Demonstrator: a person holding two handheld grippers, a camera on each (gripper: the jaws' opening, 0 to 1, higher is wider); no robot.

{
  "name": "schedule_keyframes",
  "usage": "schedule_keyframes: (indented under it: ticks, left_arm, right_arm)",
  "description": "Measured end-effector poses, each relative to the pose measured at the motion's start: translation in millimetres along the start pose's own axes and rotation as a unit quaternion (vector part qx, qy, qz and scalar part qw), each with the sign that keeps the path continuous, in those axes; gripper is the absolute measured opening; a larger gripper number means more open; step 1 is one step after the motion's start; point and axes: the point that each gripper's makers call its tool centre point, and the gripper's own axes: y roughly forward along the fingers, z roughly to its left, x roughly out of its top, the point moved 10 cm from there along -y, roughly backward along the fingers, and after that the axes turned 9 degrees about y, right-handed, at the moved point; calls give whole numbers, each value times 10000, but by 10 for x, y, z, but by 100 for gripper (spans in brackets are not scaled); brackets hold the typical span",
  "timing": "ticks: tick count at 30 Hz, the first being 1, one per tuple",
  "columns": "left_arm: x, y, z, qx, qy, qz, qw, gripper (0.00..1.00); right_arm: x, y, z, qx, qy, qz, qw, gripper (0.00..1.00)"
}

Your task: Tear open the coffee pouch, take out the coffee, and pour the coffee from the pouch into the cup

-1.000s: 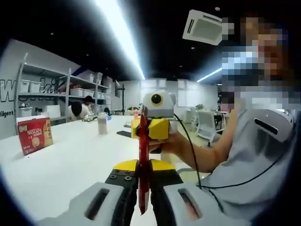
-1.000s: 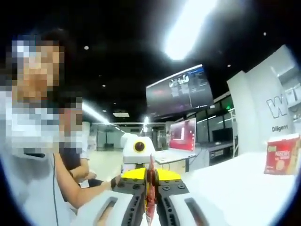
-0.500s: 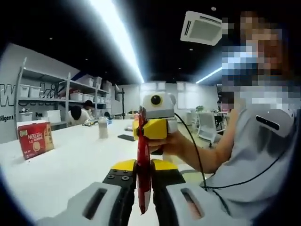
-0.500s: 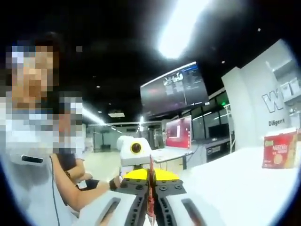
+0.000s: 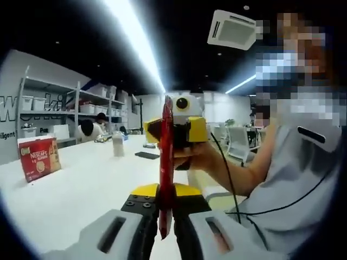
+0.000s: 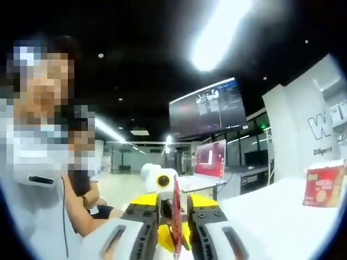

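The white table (image 5: 70,189) ran away under the left gripper view, with shelving (image 5: 59,105) along the wall behind it; the right gripper view looked the other way, toward a big dark wall screen (image 6: 209,111) and a laptop (image 6: 209,162). A red coffee box (image 5: 39,157) stood on the table in both views. No cup could be made out.

The coffee pouch (image 5: 166,162) hung in the air between the two tools, well above the table, a thin red stick seen edge-on. It looked light, limp and slick, likely to slide or crumple unless pinched firmly near its top seam on either side of the tear line.

The left gripper (image 5: 165,216) had its jaws closed on the pouch's lower end. The right gripper (image 6: 173,230) showed a narrow gap with the pouch (image 6: 176,219) standing in it; whether it pinched the foil I could not tell. The left view also showed a hand (image 5: 198,157) carrying that right gripper.
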Motion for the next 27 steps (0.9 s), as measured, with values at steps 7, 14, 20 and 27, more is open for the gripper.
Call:
schedule_keyframes:
  ticks: [7,14,20,27]
  left_arm:
    - [-15,11,28,40,-39,-1,10000,11]
    - [-33,4,28,57,-97,11,9999,11]
    - [-7,14,30,241,73,-28,9997,12]
    - [20,25,16,197,-177,30,9996,12]
  right_arm:
    - [58,-100,-9,-119,9,-37,9999,13]
    - [22,-153,-47,-300,71,-102,9995,4]
    - [49,-142,-49,-577,82,-196,9981,1]
    - [79,-124,28,-1129,-736,10,9909,2]
